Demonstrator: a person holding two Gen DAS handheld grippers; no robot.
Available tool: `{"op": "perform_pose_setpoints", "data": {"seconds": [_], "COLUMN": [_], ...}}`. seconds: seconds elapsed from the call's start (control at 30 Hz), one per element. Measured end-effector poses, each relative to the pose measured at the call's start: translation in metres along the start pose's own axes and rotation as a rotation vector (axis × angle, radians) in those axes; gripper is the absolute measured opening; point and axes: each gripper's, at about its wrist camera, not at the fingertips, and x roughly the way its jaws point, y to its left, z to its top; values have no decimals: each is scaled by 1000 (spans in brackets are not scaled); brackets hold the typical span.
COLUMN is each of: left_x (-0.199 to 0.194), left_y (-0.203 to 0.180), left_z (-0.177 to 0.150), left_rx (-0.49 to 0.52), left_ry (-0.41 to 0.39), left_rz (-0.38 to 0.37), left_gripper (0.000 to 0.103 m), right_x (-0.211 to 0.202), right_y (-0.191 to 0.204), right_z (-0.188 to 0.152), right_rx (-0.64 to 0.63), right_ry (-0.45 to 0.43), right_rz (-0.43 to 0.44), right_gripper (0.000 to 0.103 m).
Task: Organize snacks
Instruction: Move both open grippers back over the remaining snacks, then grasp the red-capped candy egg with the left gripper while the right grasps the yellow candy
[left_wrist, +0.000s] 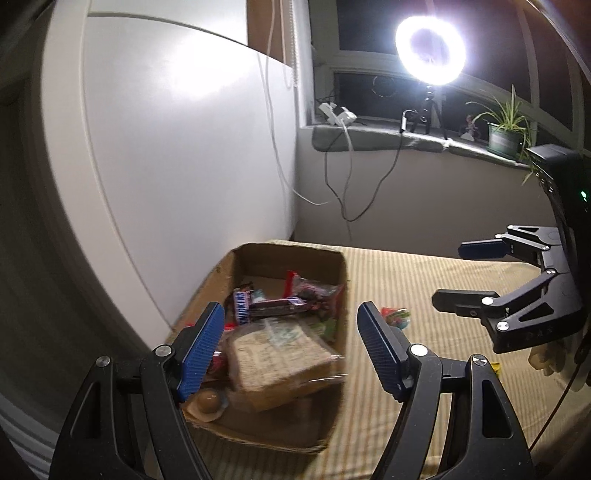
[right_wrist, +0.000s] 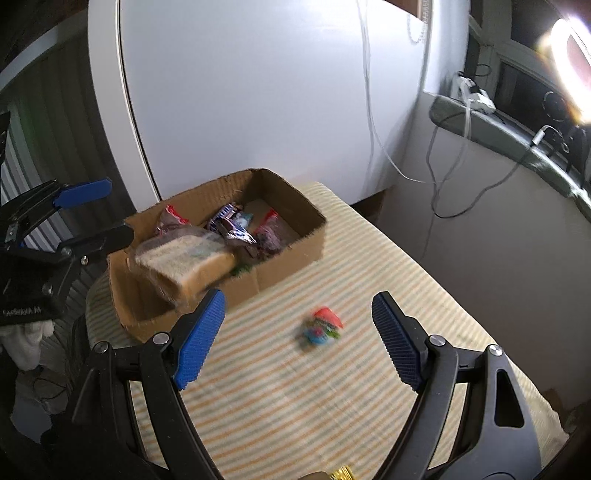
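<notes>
Cardboard box (right_wrist: 284, 254) sits on the striped cloth (right_wrist: 388, 266) against the white panel, already loaded with wrapped bars, small packets and a bagged loaf (right_wrist: 184, 264) that leans over its near wall. One small bright candy packet (right_wrist: 322, 328) lies alone on the cloth, just outside the box's open side. A gold wrapper (right_wrist: 341, 473) peeks in at the bottom edge of the right view; what it is cannot be told.

Both tools are empty. The left gripper (left_wrist: 291, 347) hangs over the near end of the box with its jaws spread wide and nothing between the pads. The right gripper (right_wrist: 297, 339) is likewise wide open, nothing held, and the candy packet shows in the gap between its fingers but lies on the cloth beyond them, untouched.

My reading: most of the sorting is done, and the step in hand is the reach for the leftover candy. The next move calls for the right gripper to drop to cloth level, straddle the packet and close gently, since the wrapper looks small and slippery, then carry it over the wall into the free space at the box's far end. The loaf looks poorly settled and may need a nudge inward.
</notes>
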Motion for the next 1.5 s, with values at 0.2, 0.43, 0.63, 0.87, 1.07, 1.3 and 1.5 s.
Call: {"op": "perform_pose_setpoints", "data": {"seconds": [0.2,0.43,0.63,0.87,1.07,1.3,1.5], "left_x": [13,29,53,88,113,136,151], "left_y": [-25,-62,-91,-112,-115,-115,-110], "left_z": [-2,-6,-17,-28,-29,-29,-30], "left_rx": [13,49,59,49,24,13,-28], "left_ry": [19,61,130,212,255,285,304], "left_rz": [-67,-153,-217,-237,-221,-195,-191], "left_gripper": [74,74,74,66,61,58,58], "right_x": [-17,-24,-19,-13,-8,-2,1], "right_y": [-17,-41,-46,-44,-39,-44,-42], "right_z": [-31,-77,-122,-150,-160,-165,-167], "right_rx": [-10,45,57,68,46,64,51], "right_ry": [14,76,130,159,162,174,178], "right_rz": [-70,-52,-29,18,12,22,25], "right_gripper": [84,84,84,84,84,77,72]}}
